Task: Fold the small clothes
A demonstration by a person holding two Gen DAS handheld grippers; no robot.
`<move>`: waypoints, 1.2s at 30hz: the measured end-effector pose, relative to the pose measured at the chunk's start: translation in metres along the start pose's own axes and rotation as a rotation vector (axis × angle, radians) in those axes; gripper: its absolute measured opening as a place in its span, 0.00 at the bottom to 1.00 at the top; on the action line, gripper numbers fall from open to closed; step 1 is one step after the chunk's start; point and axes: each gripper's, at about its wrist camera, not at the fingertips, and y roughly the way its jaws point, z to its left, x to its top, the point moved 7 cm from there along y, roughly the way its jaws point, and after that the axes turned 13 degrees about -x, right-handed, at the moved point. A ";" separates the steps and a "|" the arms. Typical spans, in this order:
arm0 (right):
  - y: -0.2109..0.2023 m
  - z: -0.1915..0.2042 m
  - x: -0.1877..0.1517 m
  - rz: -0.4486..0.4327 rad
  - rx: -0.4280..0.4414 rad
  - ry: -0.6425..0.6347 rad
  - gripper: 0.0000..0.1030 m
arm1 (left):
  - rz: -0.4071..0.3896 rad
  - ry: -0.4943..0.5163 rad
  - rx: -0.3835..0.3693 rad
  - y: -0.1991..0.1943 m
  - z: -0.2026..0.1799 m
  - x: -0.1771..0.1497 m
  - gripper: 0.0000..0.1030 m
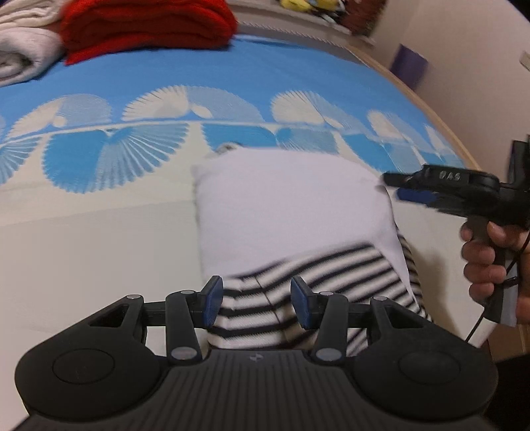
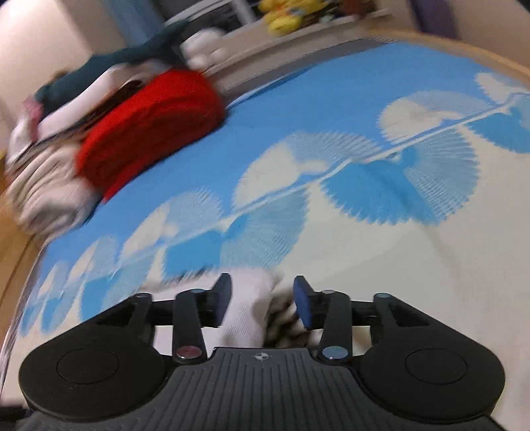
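From the left wrist camera, the left claw (image 1: 253,303) stands with its jaws wide apart over the near end of a small garment (image 1: 291,212) lying on the bed (image 1: 82,238). The garment shows a plain white part farther from the camera and a black-and-white striped part close in, and the striped cloth sits in the gap between the blue pads (image 1: 212,300) without being pinched. The bedspread is cream near the camera and blue with white fan shapes farther off. At the garment's right edge the right claw (image 1: 402,187) comes in sideways, held by the person's hand (image 1: 487,262); whether it grips cloth cannot be told from this angle. A folded red garment (image 1: 145,26) and a pale folded one (image 1: 23,49) lie at the far left of the bed.

From the right wrist camera, which is blurred, the right claw (image 2: 261,300) has its jaws wide apart, with white cloth (image 2: 246,308) and a bit of striped cloth between them, seemingly loose rather than clamped. The red garment (image 2: 149,126) lies beside a pile of clothes (image 2: 49,159) at the far left.
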 end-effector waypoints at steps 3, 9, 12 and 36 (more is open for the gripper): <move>0.023 0.004 -0.032 0.156 0.011 -0.079 0.52 | 0.120 0.059 0.053 0.024 -0.002 -0.020 0.55; 0.041 -0.022 -0.042 0.204 -0.018 0.073 0.04 | 0.158 0.110 0.090 0.031 -0.010 -0.031 0.62; 0.038 -0.024 -0.046 0.196 -0.055 0.031 0.05 | 0.156 0.092 0.069 0.031 -0.008 -0.033 0.62; -0.013 -0.012 -0.126 0.259 -0.145 -0.581 0.14 | 0.138 0.000 0.125 0.022 0.007 -0.017 0.55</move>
